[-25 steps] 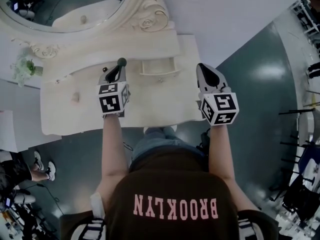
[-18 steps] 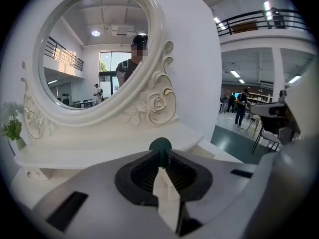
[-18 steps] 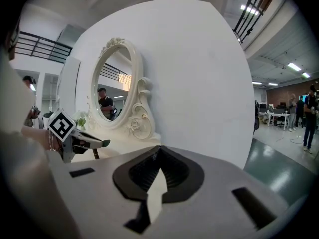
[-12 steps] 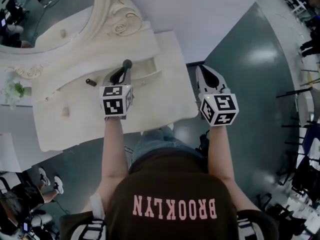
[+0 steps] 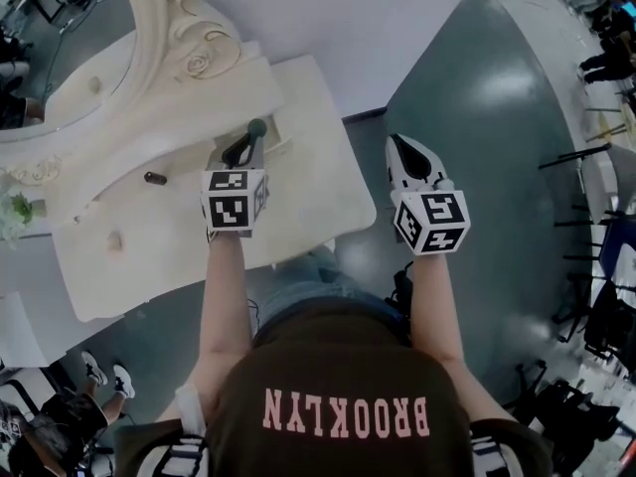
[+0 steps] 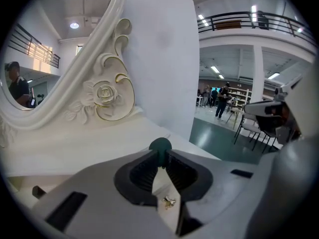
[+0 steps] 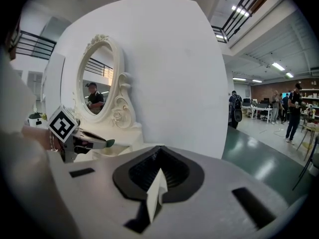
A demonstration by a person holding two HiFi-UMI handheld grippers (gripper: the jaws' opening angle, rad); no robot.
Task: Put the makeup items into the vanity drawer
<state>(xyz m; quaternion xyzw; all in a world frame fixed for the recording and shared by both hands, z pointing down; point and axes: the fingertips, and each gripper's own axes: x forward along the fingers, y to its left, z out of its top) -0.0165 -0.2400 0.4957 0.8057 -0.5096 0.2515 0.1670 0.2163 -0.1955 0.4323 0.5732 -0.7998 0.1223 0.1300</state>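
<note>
The left claw (image 5: 246,150) was clenched on a dark green round-tipped makeup item (image 5: 257,125) just over the cream vanity drawer (image 5: 275,133) (open, item not yet dropped); the right claw (image 5: 401,153) was shut, empty. A small dark cylinder (image 5: 154,178) to the left claw's left probably still needed stowing

Both forearms stretched forward, left gripper (image 5: 248,139) fingers pinching a green-tipped item (image 5: 257,125), right gripper (image 5: 397,145) fingers pressed together, empty.

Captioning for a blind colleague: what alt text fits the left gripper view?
The left gripper is shut on a makeup item with a round dark green tip, held over a white vanity top. Behind it stands an ornate mirror frame with a carved rose, beside a plain white wall.
</note>
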